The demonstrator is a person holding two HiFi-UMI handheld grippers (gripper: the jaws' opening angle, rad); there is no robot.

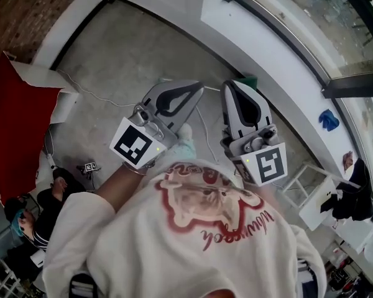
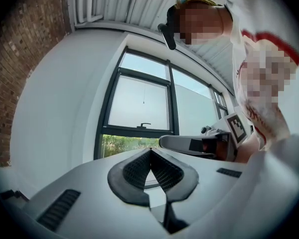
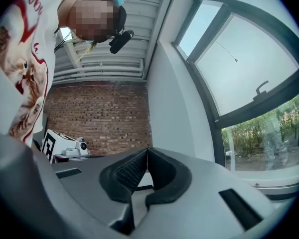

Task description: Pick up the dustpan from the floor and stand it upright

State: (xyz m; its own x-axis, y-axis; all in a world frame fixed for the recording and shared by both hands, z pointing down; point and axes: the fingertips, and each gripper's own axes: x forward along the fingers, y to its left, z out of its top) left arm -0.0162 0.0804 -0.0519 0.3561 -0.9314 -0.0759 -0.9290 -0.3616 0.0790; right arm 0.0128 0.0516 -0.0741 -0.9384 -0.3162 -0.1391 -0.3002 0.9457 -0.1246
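Note:
No dustpan can be made out in any view. In the head view my left gripper (image 1: 198, 90) and my right gripper (image 1: 229, 85) are held side by side in front of the person's chest, above the grey concrete floor (image 1: 130, 54). Both point toward the white wall under the window. The left gripper (image 2: 150, 150) is shut, pads meeting at the tip with nothing between them. The right gripper (image 3: 147, 149) is shut and empty too. A small green thing (image 1: 248, 78) shows at the wall's foot just past the right gripper; I cannot tell what it is.
A red board (image 1: 15, 129) leans at the left. A thin cable (image 1: 90, 92) runs over the floor. A seated person (image 1: 46, 203) is at the lower left. The white sill (image 1: 286, 61) curves along the right, with white racks (image 1: 301, 188) below it.

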